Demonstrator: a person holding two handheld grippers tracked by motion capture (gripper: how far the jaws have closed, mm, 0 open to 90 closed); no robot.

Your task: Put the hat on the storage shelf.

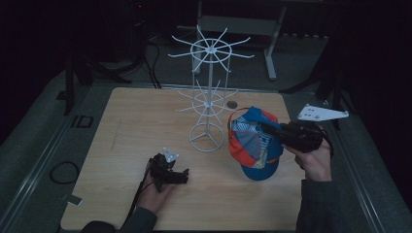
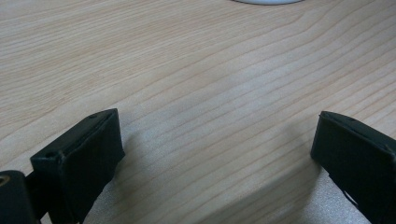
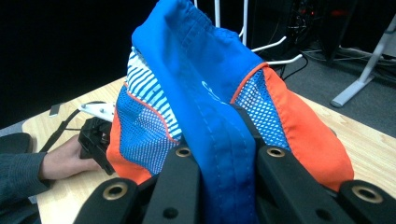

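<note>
1. The left gripper (image 1: 180, 175) lies low over the desk (image 1: 126, 126) near its front edge, left of the middle. In the left gripper view its two black jaws stand wide apart with bare wood grain between them and nothing in their grasp. The person's left hand (image 1: 151, 194) holds it from behind.

2. The right gripper (image 1: 265, 128) is held up over the right half of the desk by the right hand (image 1: 315, 162). In the right gripper view its jaws are pressed together on a fold of blue fabric, pinching the cap (image 3: 210, 112) by a stitched band.

3. The cap hangs from that pinch, lifted off the wood, just right of the rack's base ring. It looks light and soft: blue cloth, orange panels, white mesh and a striped patch, all slack and folded in on itself. I judge it will droop and swing rather than keep its form, so a grip on a doubled seam or the stiffer brim should hold best; the mesh could snag on a wire tip.

4. The white wire rack (image 1: 209, 97) stands beyond, toward the far edge at the middle, upright, with two tiers of spokes. The cap is close to the lower spokes; whether it touches them I cannot tell.
</note>
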